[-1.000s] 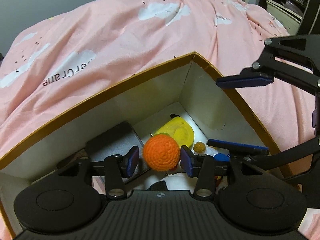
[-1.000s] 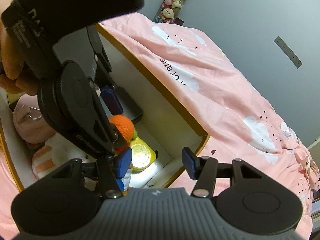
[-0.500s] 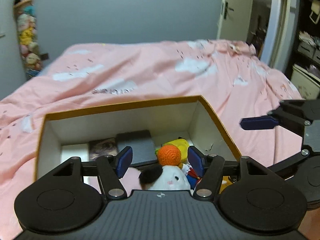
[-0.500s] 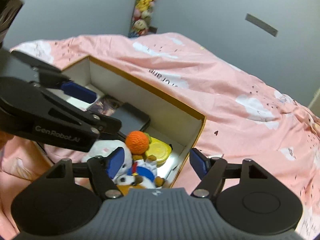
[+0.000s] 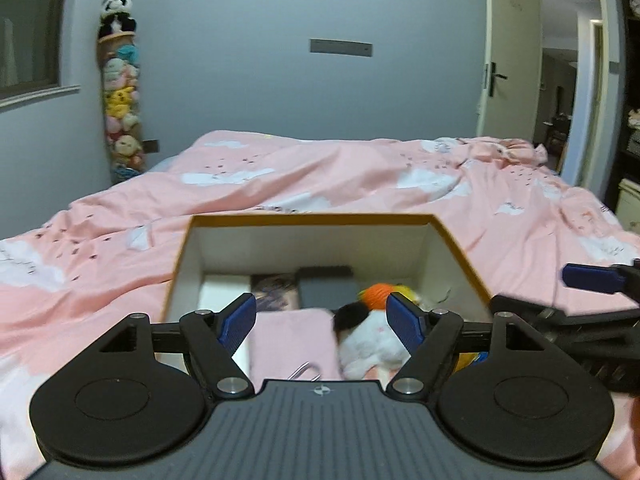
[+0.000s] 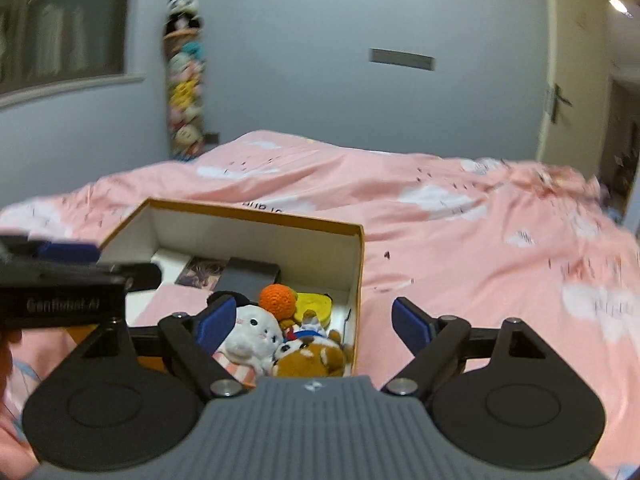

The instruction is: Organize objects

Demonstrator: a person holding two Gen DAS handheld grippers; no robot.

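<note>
Sitting on the bed (image 5: pixel 120 264), on the pink cloud-print duvet: open cardboard box (image 5: pixel 308 220), orange rim, white inside. Serving as the collecting place, judging by its load.

Lying inside: orange crochet ball (image 6: pixel 277 301) on top of the pile at the right end, touching the yellow item (image 6: pixel 314 306) behind it. White plush (image 6: pixel 252 330) and brown plush (image 6: pixel 310 356) crowding the near right corner. Flat things lining the far wall side by side: white card, printed picture (image 5: pixel 276 290), dark slab (image 5: pixel 326 290). Pink folded cloth (image 5: pixel 292 340) filling the near left part. Soft bulky toys at one end, flat pieces at the other, likely to save room.

Left hand-held gripper (image 5: pixel 322 320): jaws opening, standing wide, nothing between the pads, hovering above the near edge of the box.

Right hand-held gripper (image 6: pixel 308 326): jaws opening, gripping nothing, straddling the right wall of the box from above, one pad over the plush, the other over the duvet.

Appearing nearly done: no loose items visible on the duvet in either view. Both pointing down toward the box contents, probably for a last check or a fresh pick.
</note>
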